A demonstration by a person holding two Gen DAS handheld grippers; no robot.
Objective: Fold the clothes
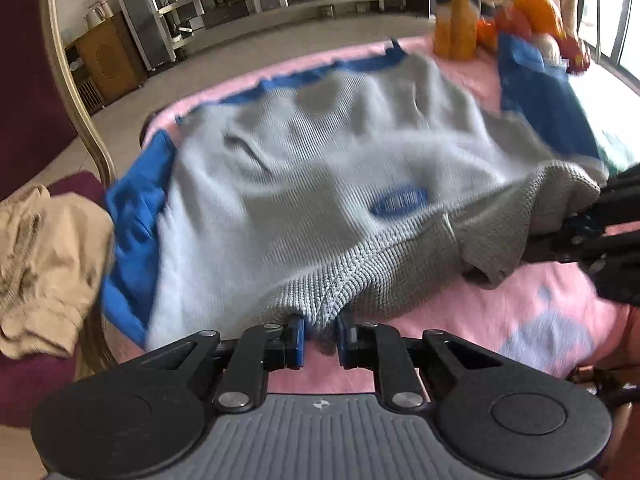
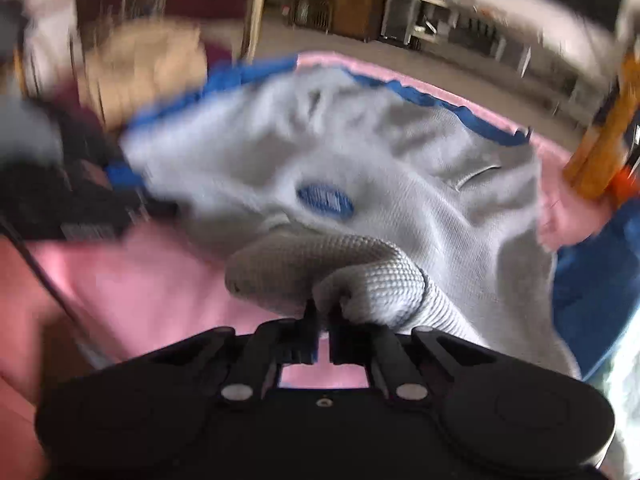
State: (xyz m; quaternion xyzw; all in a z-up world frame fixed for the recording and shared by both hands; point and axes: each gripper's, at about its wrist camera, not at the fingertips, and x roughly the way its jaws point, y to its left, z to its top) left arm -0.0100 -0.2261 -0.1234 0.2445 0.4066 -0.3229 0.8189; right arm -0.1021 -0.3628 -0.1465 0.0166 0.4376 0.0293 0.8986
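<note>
now we list: left gripper (image 1: 321, 338) and right gripper (image 2: 324, 334), each clenched on the grey sweater (image 1: 304, 184) hem just ahead, over pink cloth (image 1: 480, 320).

Chair (image 1: 72, 92) crowds left; toys (image 1: 520, 20) block far edge.

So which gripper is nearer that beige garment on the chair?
Left. The left gripper pinches the sweater hem beside the beige garment; the right gripper grips the hem farther away.
</note>
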